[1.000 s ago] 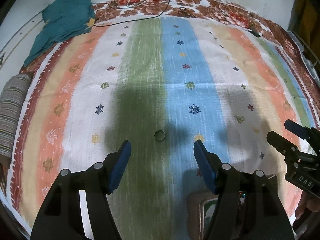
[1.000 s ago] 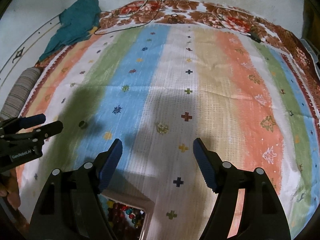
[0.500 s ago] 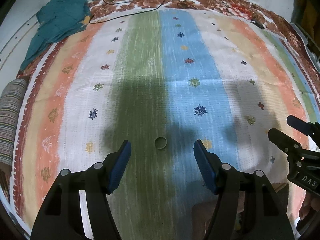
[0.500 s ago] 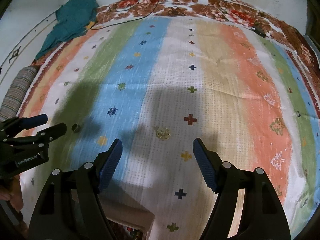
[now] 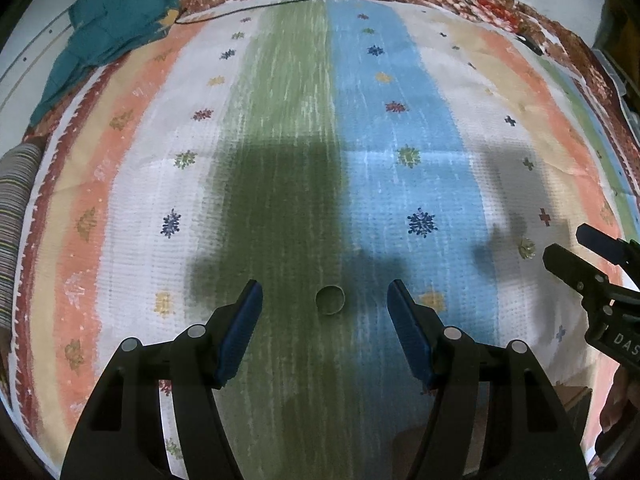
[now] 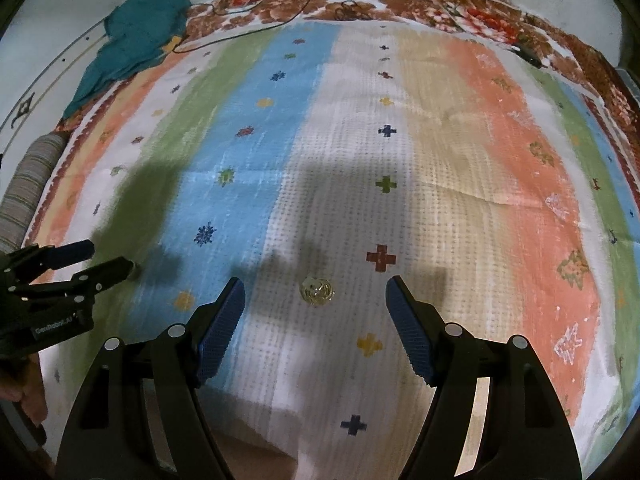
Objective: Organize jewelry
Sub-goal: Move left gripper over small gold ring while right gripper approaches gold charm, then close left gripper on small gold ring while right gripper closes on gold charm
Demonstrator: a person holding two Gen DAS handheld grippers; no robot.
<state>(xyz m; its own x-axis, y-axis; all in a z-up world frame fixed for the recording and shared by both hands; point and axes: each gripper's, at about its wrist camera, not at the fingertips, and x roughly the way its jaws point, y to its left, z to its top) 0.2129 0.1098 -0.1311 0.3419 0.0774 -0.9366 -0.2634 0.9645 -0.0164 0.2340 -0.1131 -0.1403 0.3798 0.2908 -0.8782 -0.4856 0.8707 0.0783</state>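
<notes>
Hovering over the striped bedspread [image 5: 400, 152], the left tool [image 5: 325, 294] stood wide apart and empty, a plain ring [image 5: 329, 300] lying on the green stripe between its blue pads [image 5: 240, 332], untouched. The right tool [image 6: 312, 294] gaped likewise, gripping nothing, a golden ornate ring [image 6: 317, 290] on the white stripe between its fingertips.

Left hand-held gripper [image 5: 325, 298] points down at striped bedspread [image 5: 120, 184], blue-padded jaws apart, nothing held. Ring [image 5: 329, 300] lies flat on the green stripe between the fingertips, touching neither. Right hand-held gripper [image 5: 568, 246] at right edge, jaws apart, near a small gold ornament [image 5: 526, 248]. Teal cloth [image 5: 108, 24] far left.
</notes>
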